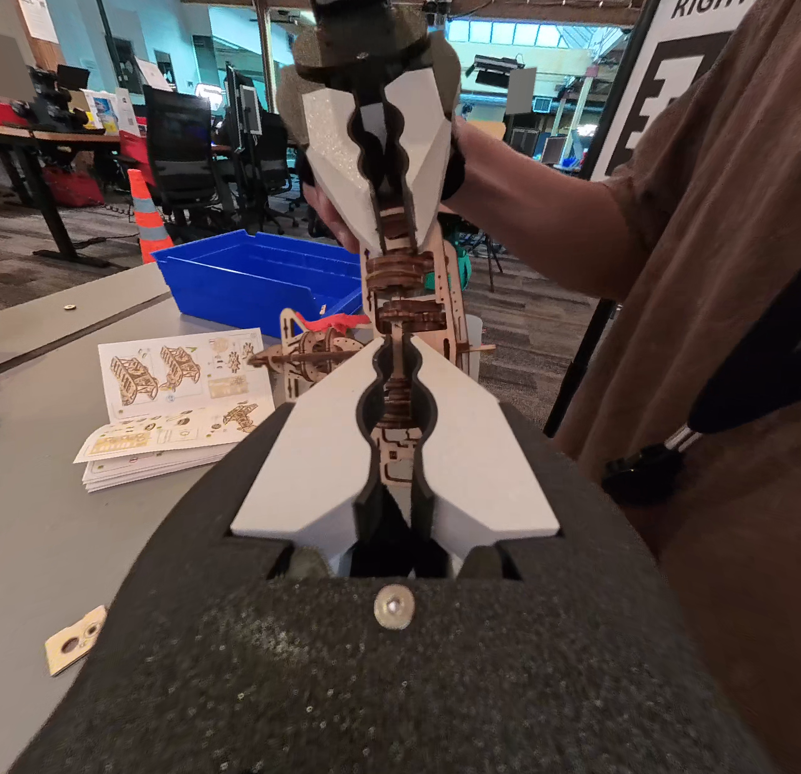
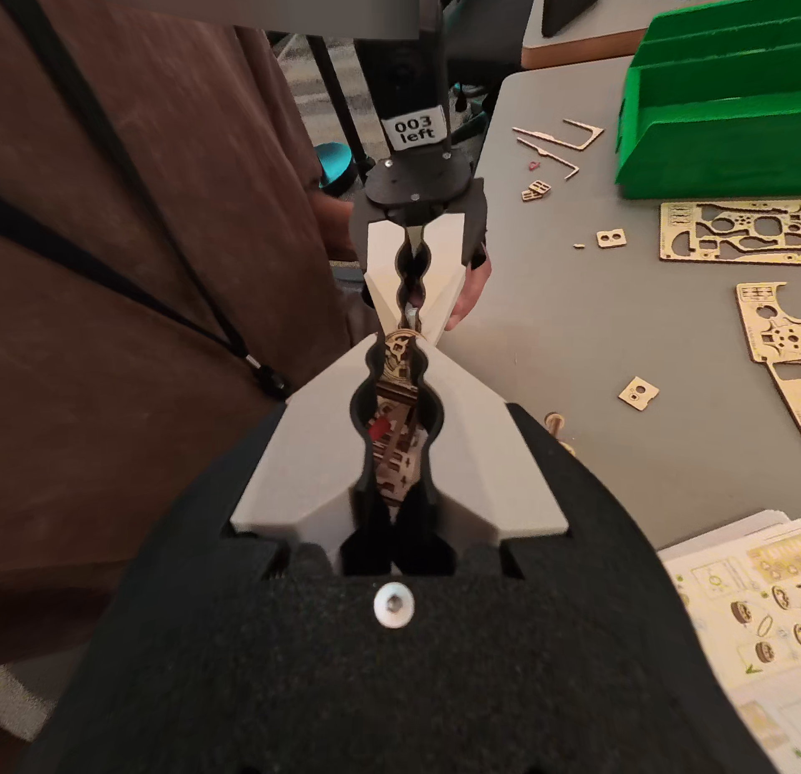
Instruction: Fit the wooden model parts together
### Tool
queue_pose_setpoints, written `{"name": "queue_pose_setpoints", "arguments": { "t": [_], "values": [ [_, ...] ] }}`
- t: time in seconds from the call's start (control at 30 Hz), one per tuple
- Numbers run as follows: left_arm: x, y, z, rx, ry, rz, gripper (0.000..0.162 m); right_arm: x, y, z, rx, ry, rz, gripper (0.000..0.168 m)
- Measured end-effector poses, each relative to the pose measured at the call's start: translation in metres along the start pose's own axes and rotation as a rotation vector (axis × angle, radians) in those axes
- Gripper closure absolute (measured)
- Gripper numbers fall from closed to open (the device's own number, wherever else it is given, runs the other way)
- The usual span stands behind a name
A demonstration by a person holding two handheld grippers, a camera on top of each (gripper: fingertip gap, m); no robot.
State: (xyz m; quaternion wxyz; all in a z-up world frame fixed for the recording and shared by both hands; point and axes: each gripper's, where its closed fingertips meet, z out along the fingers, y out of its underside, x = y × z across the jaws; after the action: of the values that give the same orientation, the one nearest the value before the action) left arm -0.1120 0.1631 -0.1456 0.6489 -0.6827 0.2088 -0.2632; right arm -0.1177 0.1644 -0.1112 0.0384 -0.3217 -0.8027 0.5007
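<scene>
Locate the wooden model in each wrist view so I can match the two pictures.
Left wrist view: wooden model at centre, clamped between the left gripper below and the right gripper above.
Right wrist view: model at centre, seen through the gap of the right gripper, the left gripper beyond.
Shared landmark: the instruction booklet on the grey table.
</scene>
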Motion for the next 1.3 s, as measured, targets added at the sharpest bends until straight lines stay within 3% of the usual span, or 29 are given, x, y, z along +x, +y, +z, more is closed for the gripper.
{"name": "queue_pose_setpoints", "arguments": {
  "t": [0.7,1.3],
  "values": [
    [0.044,-0.032,-0.013,0.183,0.295,-0.13,0.162,-0.048,-0.027,0.0,-0.093,-0.312,-0.245,0.159],
    [0.059,-0.053,-0.022,0.34,0.487,-0.295,0.162,-0.064,-0.044,-0.003,-0.016,-0.359,-0.318,0.158]
  ]
}}
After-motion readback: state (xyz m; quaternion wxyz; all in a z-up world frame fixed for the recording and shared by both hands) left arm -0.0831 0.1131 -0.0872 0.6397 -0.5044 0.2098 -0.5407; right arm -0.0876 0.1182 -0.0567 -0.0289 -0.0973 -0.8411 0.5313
